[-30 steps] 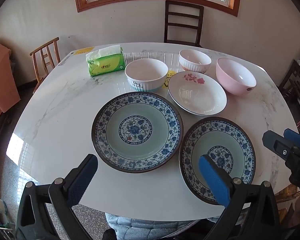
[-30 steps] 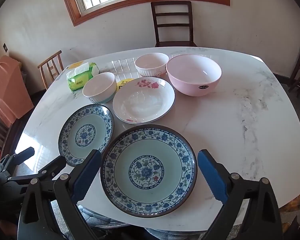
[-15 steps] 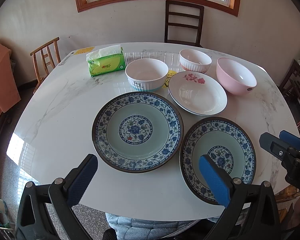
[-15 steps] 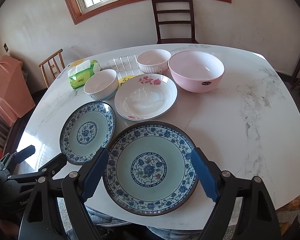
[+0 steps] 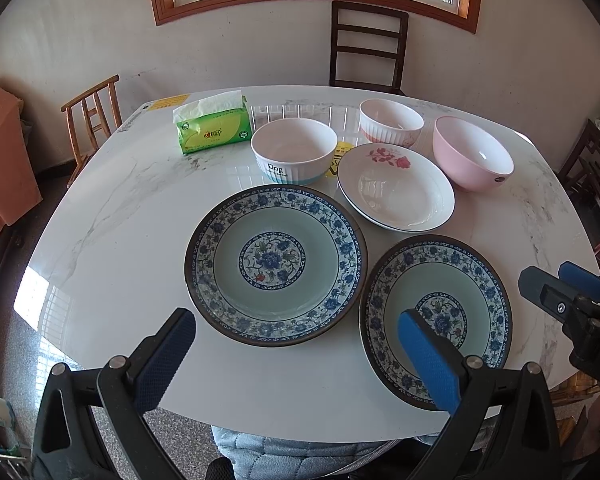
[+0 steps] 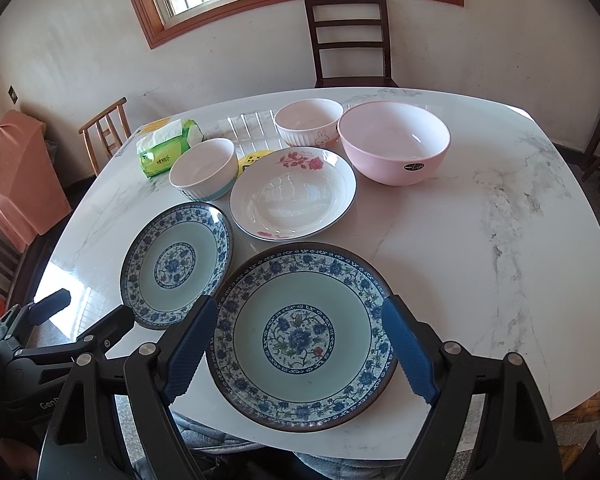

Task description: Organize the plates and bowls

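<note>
Two blue-flowered plates lie side by side near the table's front edge, the left plate (image 5: 276,264) (image 6: 176,264) and the right plate (image 5: 436,316) (image 6: 300,336). Behind them are a white rose plate (image 5: 396,188) (image 6: 292,196), a white bowl with a blue base (image 5: 294,150) (image 6: 204,168), a ribbed rabbit bowl (image 5: 390,122) (image 6: 310,122) and a large pink bowl (image 5: 472,152) (image 6: 394,142). My left gripper (image 5: 296,320) hovers open in front of the left plate. My right gripper (image 6: 300,308) hovers open over the right plate, holding nothing.
A green tissue pack (image 5: 212,128) lies at the back left of the marble table (image 6: 500,220). A dark chair (image 6: 348,40) stands behind the table and a wooden chair (image 5: 92,112) to its left. A person's quilted clothing (image 5: 280,452) shows below the front edge.
The right gripper's jaws have narrowed a little, and its view has shifted slightly towards the right plate. The left gripper and all the dishes are where they were.
</note>
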Available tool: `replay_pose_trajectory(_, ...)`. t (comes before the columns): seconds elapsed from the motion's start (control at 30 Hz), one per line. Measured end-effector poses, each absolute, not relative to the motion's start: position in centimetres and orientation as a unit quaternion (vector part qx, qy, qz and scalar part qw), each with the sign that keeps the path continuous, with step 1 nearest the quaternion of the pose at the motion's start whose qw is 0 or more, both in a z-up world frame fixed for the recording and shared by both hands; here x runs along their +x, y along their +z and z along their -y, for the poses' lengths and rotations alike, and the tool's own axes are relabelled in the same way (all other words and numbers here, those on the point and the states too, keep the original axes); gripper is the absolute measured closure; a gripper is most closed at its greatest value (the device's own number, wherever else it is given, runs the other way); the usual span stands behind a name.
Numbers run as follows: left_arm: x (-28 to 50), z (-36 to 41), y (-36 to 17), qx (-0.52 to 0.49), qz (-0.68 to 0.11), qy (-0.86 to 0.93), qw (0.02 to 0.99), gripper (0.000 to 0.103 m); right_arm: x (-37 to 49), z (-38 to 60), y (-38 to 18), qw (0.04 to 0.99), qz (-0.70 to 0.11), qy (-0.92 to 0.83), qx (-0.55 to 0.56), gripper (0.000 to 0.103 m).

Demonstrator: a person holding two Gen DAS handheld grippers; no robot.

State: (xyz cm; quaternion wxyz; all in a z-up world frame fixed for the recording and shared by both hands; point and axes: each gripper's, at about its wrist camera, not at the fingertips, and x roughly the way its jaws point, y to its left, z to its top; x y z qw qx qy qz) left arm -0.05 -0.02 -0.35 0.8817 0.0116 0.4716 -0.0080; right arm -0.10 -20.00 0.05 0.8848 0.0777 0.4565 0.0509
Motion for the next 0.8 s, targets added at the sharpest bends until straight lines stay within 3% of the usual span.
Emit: replay_pose_trajectory(0.8,0.02,0.08,-0.26,0.014,-0.47,-0.008,0.882,0.0,-0.11,19.89,0.1,0.885,-0.457,0.052,0.079,0.021)
